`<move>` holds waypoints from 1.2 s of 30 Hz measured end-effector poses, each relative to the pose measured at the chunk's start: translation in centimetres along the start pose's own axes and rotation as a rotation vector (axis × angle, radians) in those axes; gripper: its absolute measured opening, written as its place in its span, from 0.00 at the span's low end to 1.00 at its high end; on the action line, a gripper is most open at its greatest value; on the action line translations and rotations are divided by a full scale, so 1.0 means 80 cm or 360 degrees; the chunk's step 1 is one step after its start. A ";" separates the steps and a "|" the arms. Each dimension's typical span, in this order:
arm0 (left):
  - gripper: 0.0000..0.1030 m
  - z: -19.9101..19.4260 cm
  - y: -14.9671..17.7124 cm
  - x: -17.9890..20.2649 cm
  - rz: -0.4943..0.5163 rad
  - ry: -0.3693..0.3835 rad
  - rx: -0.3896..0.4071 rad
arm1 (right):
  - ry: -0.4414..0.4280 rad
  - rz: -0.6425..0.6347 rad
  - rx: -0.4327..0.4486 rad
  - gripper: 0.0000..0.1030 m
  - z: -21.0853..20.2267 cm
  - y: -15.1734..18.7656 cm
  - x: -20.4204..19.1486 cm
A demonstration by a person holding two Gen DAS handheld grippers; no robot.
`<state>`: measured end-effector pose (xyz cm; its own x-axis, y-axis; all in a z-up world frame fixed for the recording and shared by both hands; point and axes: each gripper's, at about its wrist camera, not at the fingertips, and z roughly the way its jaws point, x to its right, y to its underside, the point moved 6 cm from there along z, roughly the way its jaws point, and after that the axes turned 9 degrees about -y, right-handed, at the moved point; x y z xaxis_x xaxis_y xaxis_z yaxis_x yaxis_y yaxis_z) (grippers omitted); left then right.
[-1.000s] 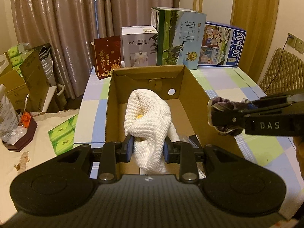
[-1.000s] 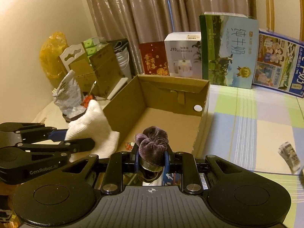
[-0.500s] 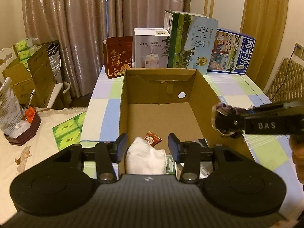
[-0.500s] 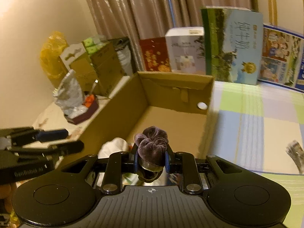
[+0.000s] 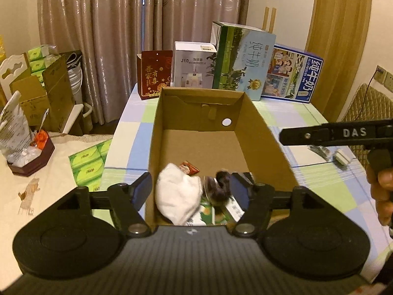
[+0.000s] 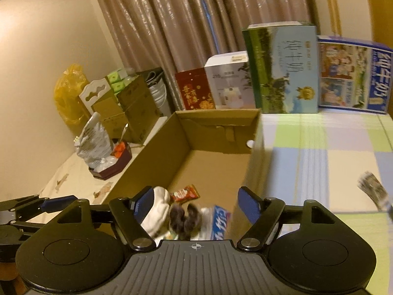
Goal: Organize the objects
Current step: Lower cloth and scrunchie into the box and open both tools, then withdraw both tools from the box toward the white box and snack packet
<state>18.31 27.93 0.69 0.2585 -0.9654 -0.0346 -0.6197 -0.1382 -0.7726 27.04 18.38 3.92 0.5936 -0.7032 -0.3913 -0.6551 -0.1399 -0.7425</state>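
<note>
Left wrist view: left tool (image 5: pixel 190 190) spread wide, empty; cloth (image 5: pixel 178 195) and scrunchie (image 5: pixel 218 186) lie in box (image 5: pixel 265 142), lower centre.

Right wrist view: right tool (image 6: pixel 196 200) likewise agape, release apparently done; next, fetch packet (image 6: pixel 373 191) at right edge.

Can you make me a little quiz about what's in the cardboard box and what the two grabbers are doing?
1. True or false: the white cloth lies inside the cardboard box.
2. What is the right gripper holding? A) the dark scrunchie B) nothing C) a red packet
3. Are the left gripper jaws open or shut?

Key: 1 true; 2 B; 3 open.
</note>
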 end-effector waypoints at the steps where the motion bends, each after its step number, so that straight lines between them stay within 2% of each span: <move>1: 0.66 -0.008 0.003 0.003 -0.0011 -0.0003 0.0002 | 0.0004 0.0001 0.0000 0.76 -0.009 0.003 -0.002; 4: 0.75 -0.033 0.010 0.012 -0.0031 -0.0025 0.0023 | 0.0018 0.0010 0.0019 0.82 -0.044 0.017 -0.006; 7: 0.79 -0.060 0.018 0.017 -0.0073 -0.0035 0.0038 | 0.0031 0.0000 0.0044 0.88 -0.076 0.030 -0.011; 15: 0.94 -0.120 0.033 0.037 -0.0124 -0.0058 0.0093 | 0.0074 -0.0015 0.0074 0.98 -0.149 0.066 -0.011; 18: 0.99 -0.136 0.038 0.042 -0.0153 -0.0062 0.0106 | 0.0089 -0.0022 0.0068 0.98 -0.171 0.081 -0.010; 24: 0.99 -0.161 0.051 0.061 -0.0138 -0.0097 0.0137 | 0.0160 0.0026 0.0112 0.98 -0.214 0.108 -0.002; 30: 0.99 -0.181 0.064 0.083 -0.0168 -0.0052 0.0147 | 0.0241 0.0005 0.0163 0.98 -0.254 0.128 0.000; 36: 0.99 -0.188 0.072 0.114 -0.0113 -0.0014 0.0154 | 0.0337 0.0010 0.0188 0.98 -0.280 0.147 0.017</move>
<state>5.98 14.97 5.43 0.3059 -0.9519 0.0170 -0.5253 -0.1836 -0.8309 9.69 0.15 6.85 0.4703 -0.8361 -0.2824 -0.5919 -0.0615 -0.8037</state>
